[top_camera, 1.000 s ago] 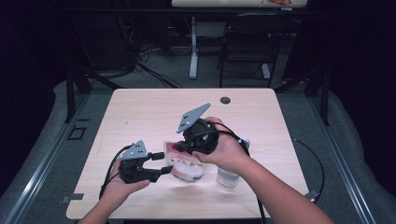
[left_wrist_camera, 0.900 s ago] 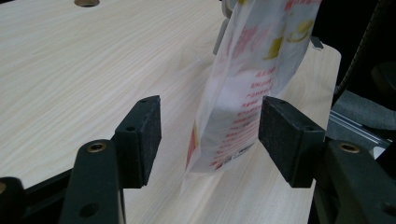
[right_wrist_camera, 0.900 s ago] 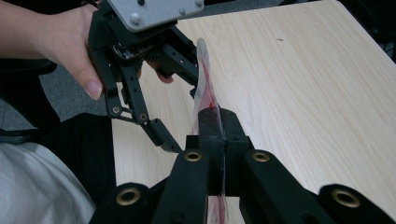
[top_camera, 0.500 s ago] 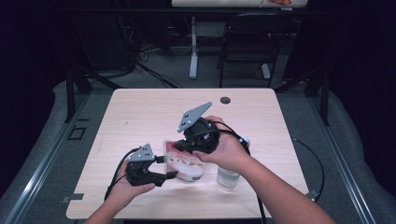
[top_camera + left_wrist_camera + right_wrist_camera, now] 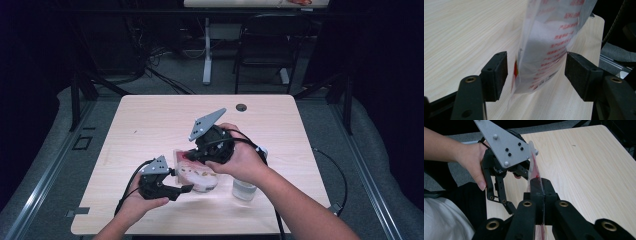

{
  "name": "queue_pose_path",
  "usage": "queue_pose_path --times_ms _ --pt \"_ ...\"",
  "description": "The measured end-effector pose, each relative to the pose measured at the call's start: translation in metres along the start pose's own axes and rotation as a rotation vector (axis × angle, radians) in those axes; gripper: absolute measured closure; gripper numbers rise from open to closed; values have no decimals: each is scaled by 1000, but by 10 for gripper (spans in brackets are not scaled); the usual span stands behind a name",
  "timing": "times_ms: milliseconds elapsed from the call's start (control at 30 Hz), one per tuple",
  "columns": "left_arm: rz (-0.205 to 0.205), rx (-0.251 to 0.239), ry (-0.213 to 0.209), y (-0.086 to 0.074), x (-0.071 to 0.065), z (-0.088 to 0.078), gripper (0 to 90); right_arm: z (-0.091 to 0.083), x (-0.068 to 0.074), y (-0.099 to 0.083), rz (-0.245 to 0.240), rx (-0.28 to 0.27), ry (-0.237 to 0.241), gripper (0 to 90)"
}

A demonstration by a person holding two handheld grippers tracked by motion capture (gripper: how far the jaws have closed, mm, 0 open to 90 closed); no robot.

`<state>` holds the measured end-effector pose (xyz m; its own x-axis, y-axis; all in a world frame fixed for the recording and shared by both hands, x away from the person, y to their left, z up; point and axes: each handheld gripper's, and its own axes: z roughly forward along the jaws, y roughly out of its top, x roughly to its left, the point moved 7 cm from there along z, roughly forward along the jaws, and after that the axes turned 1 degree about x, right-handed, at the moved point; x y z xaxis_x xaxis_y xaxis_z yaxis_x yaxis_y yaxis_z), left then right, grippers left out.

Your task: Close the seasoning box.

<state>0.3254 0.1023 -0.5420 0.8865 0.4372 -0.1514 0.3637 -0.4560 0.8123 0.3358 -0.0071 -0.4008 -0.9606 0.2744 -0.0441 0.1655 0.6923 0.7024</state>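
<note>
A clear plastic bag with red print and pale contents hangs over the wooden table. My right gripper is shut on its top edge; in the right gripper view the film rises from between the closed jaws. My left gripper sits low at the bag's near left end. Its jaws have just been opening and now stand wide on either side of the bag's lower part. The left pad is clear of the film, while the right pad is at its edge.
A clear plastic cup stands just right of the bag, under the right forearm. A round cable hole lies near the table's far edge. A black chair and a table leg stand beyond the table.
The left gripper has moved right and slightly forward, from beside the bag to straddling its lower end, with its jaws wider. The right gripper and the bag's top have stayed put.
</note>
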Motion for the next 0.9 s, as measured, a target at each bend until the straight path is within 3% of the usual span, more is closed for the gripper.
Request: queue_pose_path --times_ms 633,900 --pt "-5 9 -9 -5 2 5 364 -3 2 5 -12 -8 -2 900" --pt "-10 -2 -18 -6 4 5 436 -5 1 5 -10 -11 -10 900"
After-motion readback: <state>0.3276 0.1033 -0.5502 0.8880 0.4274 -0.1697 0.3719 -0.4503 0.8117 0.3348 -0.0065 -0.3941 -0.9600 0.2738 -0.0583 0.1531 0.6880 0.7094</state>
